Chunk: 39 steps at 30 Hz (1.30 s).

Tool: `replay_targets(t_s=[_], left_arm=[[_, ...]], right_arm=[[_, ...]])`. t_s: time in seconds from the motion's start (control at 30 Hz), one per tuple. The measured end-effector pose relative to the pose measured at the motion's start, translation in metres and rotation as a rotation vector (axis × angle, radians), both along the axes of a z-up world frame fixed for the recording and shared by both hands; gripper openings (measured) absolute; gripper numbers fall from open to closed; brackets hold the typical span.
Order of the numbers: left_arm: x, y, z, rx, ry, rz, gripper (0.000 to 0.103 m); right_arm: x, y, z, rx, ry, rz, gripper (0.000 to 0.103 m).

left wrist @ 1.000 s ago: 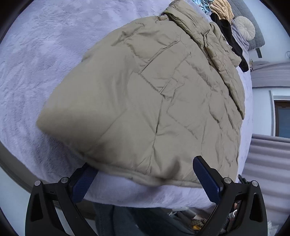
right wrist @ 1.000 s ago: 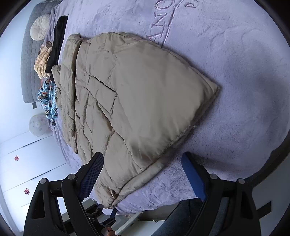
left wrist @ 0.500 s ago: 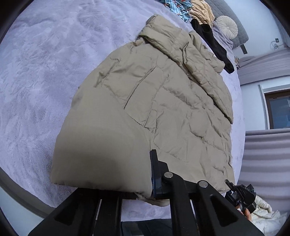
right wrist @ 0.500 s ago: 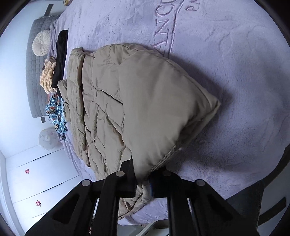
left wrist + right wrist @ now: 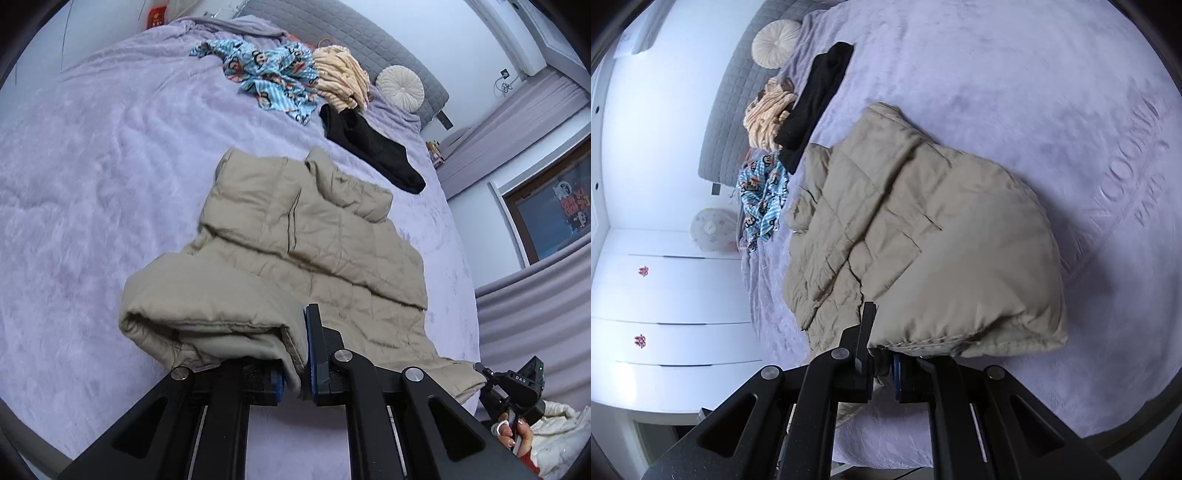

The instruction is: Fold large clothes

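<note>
The beige quilted jacket [image 5: 314, 240] lies on the lilac bedspread [image 5: 92, 166], near the foot edge of the bed, with its collar end toward the headboard. Its near hem is raised off the bedspread and curls over the body of the garment. The left gripper [image 5: 295, 363] is clamped on the hem at one side; the jaws stand narrow with fabric pinched between the blue pads. The right gripper [image 5: 884, 363] is clamped on the hem at the other side, jaws likewise narrow with fabric between them. In the left wrist view, a hand [image 5: 517, 435] holds the right gripper at the lower right. Beyond the jacket, toward the head edge, lie a black garment [image 5: 369, 146], a blue patterned garment [image 5: 273, 79] and a peach garment [image 5: 341, 75]. A round cushion [image 5: 400, 88] rests against the grey headboard [image 5: 332, 26].
</note>
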<state>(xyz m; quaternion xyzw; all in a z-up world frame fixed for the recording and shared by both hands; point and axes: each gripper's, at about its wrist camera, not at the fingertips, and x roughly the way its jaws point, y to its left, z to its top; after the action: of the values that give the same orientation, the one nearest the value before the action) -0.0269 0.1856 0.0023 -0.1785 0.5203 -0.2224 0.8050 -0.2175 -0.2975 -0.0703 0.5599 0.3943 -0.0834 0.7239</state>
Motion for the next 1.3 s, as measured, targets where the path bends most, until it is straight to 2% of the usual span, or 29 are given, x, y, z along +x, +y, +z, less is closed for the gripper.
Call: replay_targets(t_s=[0.1,0.23,0.33,0.43,0.57,0.7,0.93,1.03,1.13,1.2,1.23,1.3], left_arm=[[0.025,-0.016,0.023,0.033,-0.055,0.033,0.011],[0.061,-0.041,0.037,0.089,-0.088,0.097,0.011],[0.091,-0.057,0.036,0.123,-0.095,0.138,0.011],[0.124,-0.070,0.022,0.167,-0.077,0.163,0.011],[0.169,-0.083,-0.009,0.217,-0.045,0.150,0.011],[0.213,-0.095,-0.052,0.286,-0.006,0.105,0.011],[0.277,-0.118,-0.133,0.344,0.085,0.073,0.011],[0.291,-0.123,-0.154,0.342,0.101,0.073,0.011],[0.296,-0.124,-0.156,0.338,0.106,0.077,0.011],[0.292,-0.124,-0.146,0.354,0.082,0.060,0.016],[0.289,-0.123,-0.139,0.363,0.061,0.048,0.023],[0.279,-0.120,-0.121,0.373,0.003,0.033,0.054]], right_arm=[[0.038,-0.017,0.025,-0.058,-0.036,0.076,0.008],[0.093,-0.039,0.051,-0.113,-0.072,0.172,0.007],[0.141,-0.058,0.060,-0.137,-0.100,0.249,0.007],[0.186,-0.068,0.058,-0.189,-0.089,0.304,0.007],[0.241,-0.076,0.038,-0.212,-0.053,0.338,0.007],[0.286,-0.085,0.006,-0.198,-0.020,0.311,0.007],[0.347,-0.088,-0.072,-0.218,0.105,0.276,0.008],[0.359,-0.090,-0.100,-0.187,0.131,0.240,0.008],[0.369,-0.091,-0.113,-0.171,0.135,0.215,0.008],[0.373,-0.093,-0.112,-0.164,0.138,0.214,0.008],[0.373,-0.094,-0.109,-0.161,0.141,0.216,0.009],[0.373,-0.096,-0.101,-0.160,0.135,0.230,0.015]])
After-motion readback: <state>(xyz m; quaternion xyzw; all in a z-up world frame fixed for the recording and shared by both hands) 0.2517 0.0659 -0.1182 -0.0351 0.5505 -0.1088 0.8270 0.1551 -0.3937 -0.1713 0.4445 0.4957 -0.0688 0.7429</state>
